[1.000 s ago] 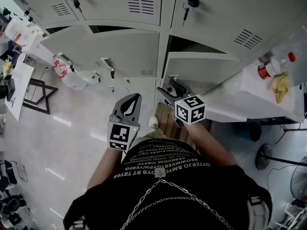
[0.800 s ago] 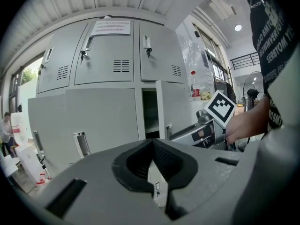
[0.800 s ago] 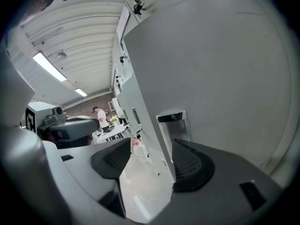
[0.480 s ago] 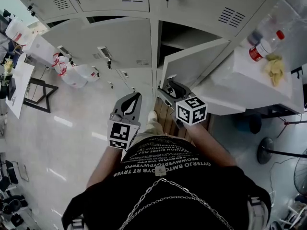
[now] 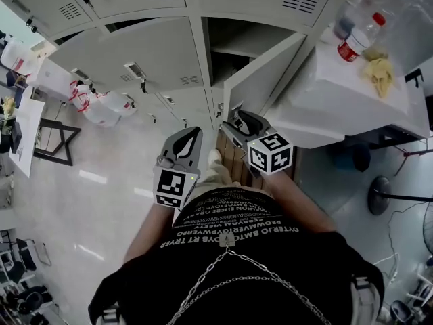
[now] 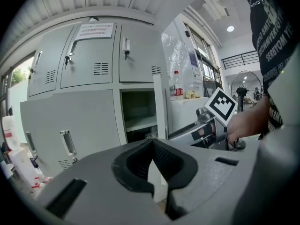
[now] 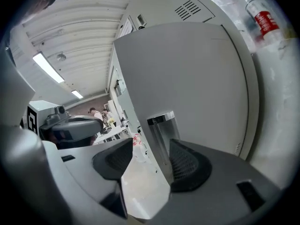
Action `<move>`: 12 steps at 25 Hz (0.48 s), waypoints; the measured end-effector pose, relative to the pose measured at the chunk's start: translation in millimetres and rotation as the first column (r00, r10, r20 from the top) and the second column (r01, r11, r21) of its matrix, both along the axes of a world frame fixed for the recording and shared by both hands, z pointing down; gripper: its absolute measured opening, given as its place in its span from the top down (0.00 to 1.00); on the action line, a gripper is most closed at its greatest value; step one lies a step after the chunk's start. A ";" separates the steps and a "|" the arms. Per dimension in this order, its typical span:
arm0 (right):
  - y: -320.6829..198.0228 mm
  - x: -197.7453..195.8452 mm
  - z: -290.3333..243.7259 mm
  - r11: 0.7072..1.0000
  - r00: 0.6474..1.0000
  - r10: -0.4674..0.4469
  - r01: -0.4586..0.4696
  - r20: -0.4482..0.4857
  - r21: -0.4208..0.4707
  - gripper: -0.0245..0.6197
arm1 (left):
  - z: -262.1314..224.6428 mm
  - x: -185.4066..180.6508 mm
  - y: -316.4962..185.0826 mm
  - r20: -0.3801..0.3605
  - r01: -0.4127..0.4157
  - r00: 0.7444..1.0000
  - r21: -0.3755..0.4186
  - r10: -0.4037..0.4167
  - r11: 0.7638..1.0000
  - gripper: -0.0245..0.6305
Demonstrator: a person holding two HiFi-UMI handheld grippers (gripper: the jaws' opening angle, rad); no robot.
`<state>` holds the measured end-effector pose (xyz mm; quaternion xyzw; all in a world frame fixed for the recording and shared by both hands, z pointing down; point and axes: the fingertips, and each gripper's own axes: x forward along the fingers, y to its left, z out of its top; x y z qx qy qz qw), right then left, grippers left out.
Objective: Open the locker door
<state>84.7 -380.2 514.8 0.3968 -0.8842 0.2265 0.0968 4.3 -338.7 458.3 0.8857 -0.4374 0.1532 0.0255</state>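
The grey locker door (image 5: 260, 80) stands partly swung out from its dark compartment (image 5: 233, 42). My right gripper (image 5: 237, 122) is at the door's free edge. In the right gripper view the door (image 7: 187, 74) fills the frame and its chrome recessed handle (image 7: 161, 125) stands between the jaws of that gripper (image 7: 150, 144), close against the right pad; the jaws are closing with a gap still on the left side. My left gripper (image 5: 193, 135) hangs apart, lower left of the door, shut on nothing; its tips (image 6: 151, 144) meet.
A white counter (image 5: 325, 100) at the right carries a red-labelled bottle (image 5: 355, 39) and a yellow cloth (image 5: 380, 73). Another locker door (image 5: 135, 59) stands open at the left, with plastic bags (image 5: 101, 103) on the floor. A fan base (image 5: 382, 195) sits at the right.
The locker door has swung further out from its compartment, with the right gripper staying at its edge. The left gripper has kept its place.
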 end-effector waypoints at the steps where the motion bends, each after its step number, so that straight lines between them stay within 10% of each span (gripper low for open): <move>1: -0.1 -0.2 -0.4 1.000 1.000 0.000 0.000 -0.004 0.004 0.59 | 0.9 1.6 1.2 0.002 -0.003 1.000 -0.003 0.003 1.000 0.96; 12: -14.9 -3.8 9.2 0.999 0.993 0.030 -0.028 -0.113 0.022 0.74 | -1.9 -11.6 -0.1 0.024 0.024 0.999 0.002 -0.024 1.000 0.96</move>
